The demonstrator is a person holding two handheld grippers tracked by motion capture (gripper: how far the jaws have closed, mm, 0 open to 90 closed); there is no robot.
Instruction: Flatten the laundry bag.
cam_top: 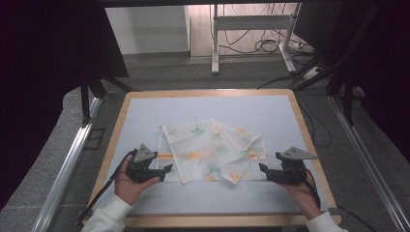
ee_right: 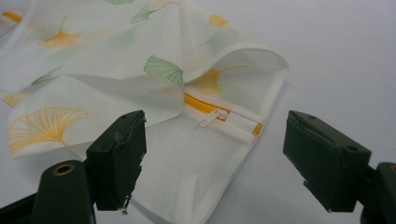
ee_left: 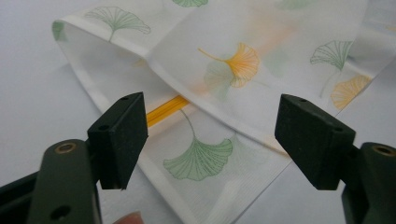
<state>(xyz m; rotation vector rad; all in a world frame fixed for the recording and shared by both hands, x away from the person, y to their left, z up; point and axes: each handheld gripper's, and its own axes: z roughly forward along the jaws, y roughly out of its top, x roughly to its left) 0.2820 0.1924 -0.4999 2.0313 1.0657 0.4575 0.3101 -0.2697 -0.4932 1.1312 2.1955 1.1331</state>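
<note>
Pale grey matting covers the wooden-edged table (cam_top: 112, 145), with floor cables beyond its far side. At the table's centre lies a folded white mesh zipper bag (cam_top: 211, 150) printed with green and orange ginkgo leaves. Just beside the bag's left edge rests the left gripper (cam_top: 167, 170), jaws spread wide and holding nothing; an orange zipper strip (ee_left: 167, 110) shows between them. Just beside the bag's right edge rests the right gripper (cam_top: 263, 170), jaws likewise spread and unladen, facing the white zipper pull (ee_right: 208, 118).
</note>
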